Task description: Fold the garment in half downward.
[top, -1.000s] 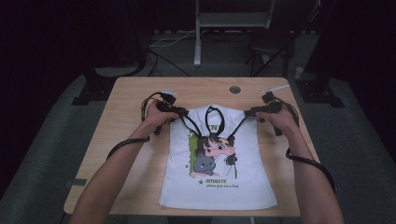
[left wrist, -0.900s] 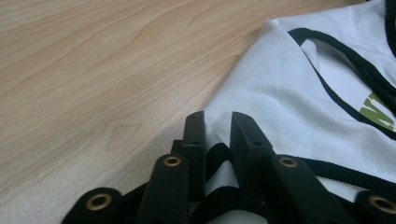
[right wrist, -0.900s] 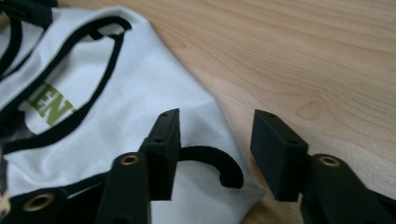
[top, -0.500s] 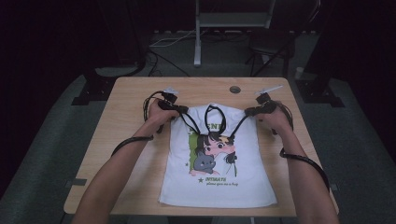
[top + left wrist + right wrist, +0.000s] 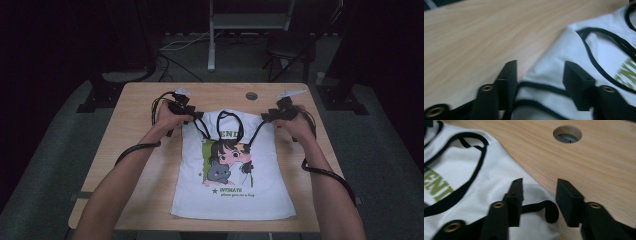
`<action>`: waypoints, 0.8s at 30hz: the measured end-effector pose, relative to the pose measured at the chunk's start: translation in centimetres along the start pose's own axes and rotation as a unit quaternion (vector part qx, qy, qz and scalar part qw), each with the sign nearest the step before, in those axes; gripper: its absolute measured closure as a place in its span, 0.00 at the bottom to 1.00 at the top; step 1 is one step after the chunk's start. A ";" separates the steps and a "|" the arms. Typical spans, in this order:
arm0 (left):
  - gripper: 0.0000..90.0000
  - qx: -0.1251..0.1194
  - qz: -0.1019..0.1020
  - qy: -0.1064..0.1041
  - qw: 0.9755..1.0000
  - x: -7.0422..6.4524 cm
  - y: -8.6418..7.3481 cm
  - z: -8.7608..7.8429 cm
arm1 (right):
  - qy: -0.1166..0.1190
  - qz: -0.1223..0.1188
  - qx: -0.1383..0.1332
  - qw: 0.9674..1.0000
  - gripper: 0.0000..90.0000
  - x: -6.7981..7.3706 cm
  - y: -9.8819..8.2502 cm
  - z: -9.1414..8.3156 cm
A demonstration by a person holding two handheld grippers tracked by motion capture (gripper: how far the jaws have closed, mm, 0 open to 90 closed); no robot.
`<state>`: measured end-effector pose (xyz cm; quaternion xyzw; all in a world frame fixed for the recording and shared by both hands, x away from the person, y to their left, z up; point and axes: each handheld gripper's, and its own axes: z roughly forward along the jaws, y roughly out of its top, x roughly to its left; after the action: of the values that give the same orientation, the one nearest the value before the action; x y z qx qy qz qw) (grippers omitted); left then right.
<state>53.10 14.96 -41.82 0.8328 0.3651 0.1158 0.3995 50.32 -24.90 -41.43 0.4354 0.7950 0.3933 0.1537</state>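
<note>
a dark room surrounds a pale wooden table (image 5: 150,165), with a stand and cables on the floor beyond its far edge. a white sleeveless top (image 5: 232,187) with black trim and a cartoon print lies flat along the table's middle, its hem at the near edge and its shoulders toward the far edge, a little short of a round cable hole (image 5: 251,95).

the left gripper (image 5: 196,116) sits at the top's left shoulder and the right gripper (image 5: 266,118) at its right shoulder, each held low and level by a hand, seemingly so the garment can be pulled smooth or squared up from both shoulder points at once.

in the left gripper view the jaws stand apart, having just been opening, with the black-edged strap (image 5: 541,87) lying between them but not pinched. in the right gripper view the jaws are likewise spread, also just opened, and the trimmed shoulder corner (image 5: 541,211) rests loose between them, touching neither pad clearly.

by my reading, both shoulders are let go and the top is left spread flat, ready for a fold.
</note>
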 end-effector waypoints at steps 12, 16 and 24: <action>0.53 0.000 -0.114 -0.016 0.993 2.2 -2.4 -0.7 | -0.044 0.062 0.045 0.996 0.49 -1.0 -1.5 0.6; 0.72 0.000 -0.105 -0.017 0.994 2.3 -2.5 -0.5 | -0.017 0.063 0.037 0.997 0.72 -0.8 -1.6 0.8; 0.93 -0.017 -0.105 -0.007 0.994 2.4 -2.4 0.2 | -0.029 0.064 0.014 0.997 0.93 -1.0 -1.6 1.6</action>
<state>53.66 17.55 -44.00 0.7837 0.4455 0.0742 0.4264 50.92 -25.43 -43.75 0.4986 0.7664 0.3783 0.1447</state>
